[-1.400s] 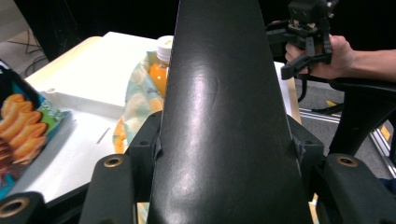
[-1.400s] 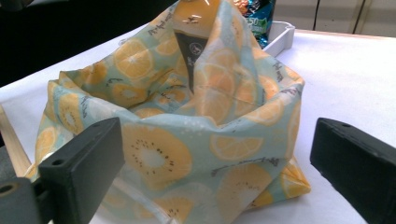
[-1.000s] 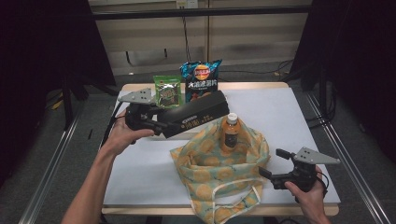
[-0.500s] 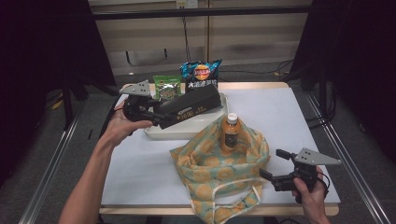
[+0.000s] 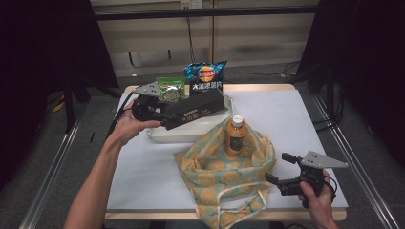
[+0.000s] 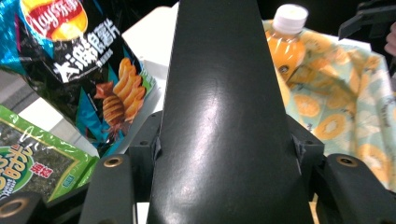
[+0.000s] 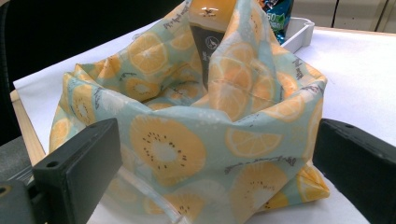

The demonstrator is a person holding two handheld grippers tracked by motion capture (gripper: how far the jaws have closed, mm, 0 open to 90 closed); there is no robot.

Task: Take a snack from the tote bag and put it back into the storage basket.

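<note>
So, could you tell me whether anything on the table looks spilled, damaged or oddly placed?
Nothing looks spilled or damaged. The fabric bag sags open and rumpled, with the orange drink bottle upright inside. The long black box sits slanted in the left claw, above the white tray, simply because it is being carried.

Long black box (image 5: 193, 109), tilted above tray (image 5: 191, 136)
</note>
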